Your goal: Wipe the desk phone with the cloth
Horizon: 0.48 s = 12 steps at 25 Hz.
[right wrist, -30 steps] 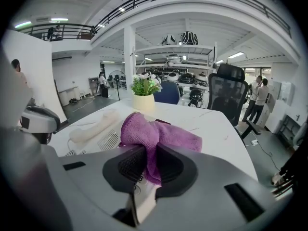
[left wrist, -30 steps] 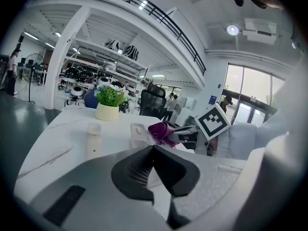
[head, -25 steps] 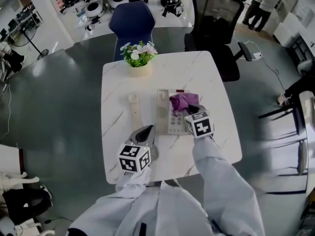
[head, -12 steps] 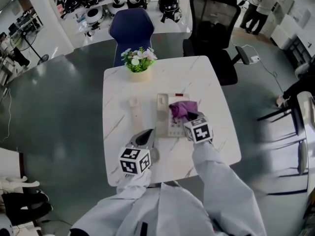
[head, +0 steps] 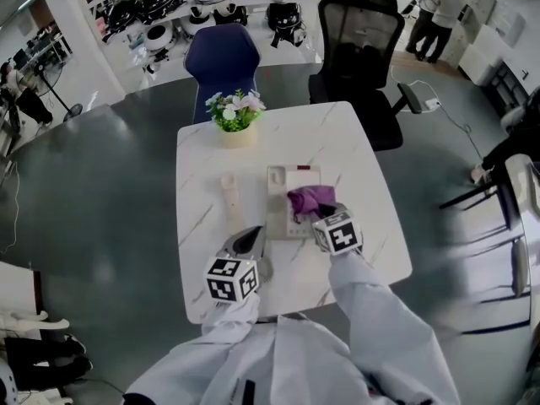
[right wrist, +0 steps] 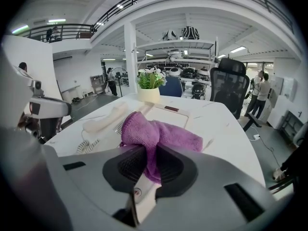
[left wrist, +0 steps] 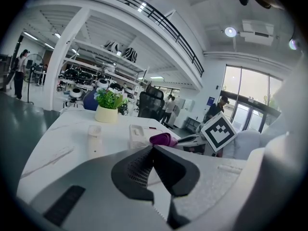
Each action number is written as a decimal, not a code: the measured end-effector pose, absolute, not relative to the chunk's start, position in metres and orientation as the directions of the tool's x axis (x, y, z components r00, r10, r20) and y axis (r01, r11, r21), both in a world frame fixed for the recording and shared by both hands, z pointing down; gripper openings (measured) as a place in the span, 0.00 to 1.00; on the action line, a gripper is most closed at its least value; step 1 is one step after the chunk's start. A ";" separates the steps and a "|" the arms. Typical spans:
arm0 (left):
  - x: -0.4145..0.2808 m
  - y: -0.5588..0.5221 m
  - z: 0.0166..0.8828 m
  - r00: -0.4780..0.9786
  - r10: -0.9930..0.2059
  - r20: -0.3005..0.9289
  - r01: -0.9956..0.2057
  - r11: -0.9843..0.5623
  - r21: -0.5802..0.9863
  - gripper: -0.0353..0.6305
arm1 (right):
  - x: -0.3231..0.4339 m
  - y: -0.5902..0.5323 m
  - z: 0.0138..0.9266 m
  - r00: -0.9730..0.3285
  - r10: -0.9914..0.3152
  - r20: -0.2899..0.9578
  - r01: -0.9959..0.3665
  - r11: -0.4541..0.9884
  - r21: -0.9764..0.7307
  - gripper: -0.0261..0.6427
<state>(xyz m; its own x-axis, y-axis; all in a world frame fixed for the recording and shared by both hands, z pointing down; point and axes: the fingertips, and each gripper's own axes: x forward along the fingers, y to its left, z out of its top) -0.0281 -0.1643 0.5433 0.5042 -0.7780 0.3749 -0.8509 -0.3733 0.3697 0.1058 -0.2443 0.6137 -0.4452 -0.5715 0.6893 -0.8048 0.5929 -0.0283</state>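
The cream desk phone base (head: 281, 194) sits mid-table, its handset (head: 229, 193) lying off to the left on the tabletop. A purple cloth (head: 307, 199) rests on the base's right half, and my right gripper (head: 321, 214) is shut on it. In the right gripper view the cloth (right wrist: 153, 133) bunches between the jaws, with the phone base (right wrist: 169, 115) and handset (right wrist: 102, 121) beyond. My left gripper (head: 251, 240) hovers over the table near the base's front left corner, shut and holding nothing. From the left gripper view (left wrist: 153, 148) its jaws touch.
A potted flower plant (head: 234, 116) stands at the far edge of the white marble table (head: 346, 154). A blue chair (head: 223, 57) and a black office chair (head: 361, 36) stand behind it. People stand far off at the back right.
My right gripper has drawn the cloth toward me along the phone base, from its far end to about its middle. The left gripper has stayed put.
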 end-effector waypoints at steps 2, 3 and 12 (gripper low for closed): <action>-0.027 -0.163 0.542 0.507 -0.777 0.373 -0.850 -0.377 0.369 0.05 | 0.106 -0.241 0.612 -0.443 -0.570 0.692 -0.802 0.597 -0.021 0.09; -0.027 -0.162 0.542 0.508 -0.777 0.372 -0.849 -0.378 0.369 0.05 | 0.106 -0.239 0.611 -0.441 -0.571 0.692 -0.800 0.599 -0.016 0.09; -0.030 -0.159 0.537 0.504 -0.785 0.361 -0.851 -0.378 0.365 0.05 | 0.108 -0.226 0.612 -0.445 -0.556 0.702 -0.797 0.603 -0.028 0.09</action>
<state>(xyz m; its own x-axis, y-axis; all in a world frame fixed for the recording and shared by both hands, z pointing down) -0.0296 -0.1591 0.5366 0.5039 -0.7848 0.3608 -0.8506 -0.3784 0.3650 0.1083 -0.2261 0.6117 -0.4449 -0.5556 0.7024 -0.7970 0.6034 -0.0276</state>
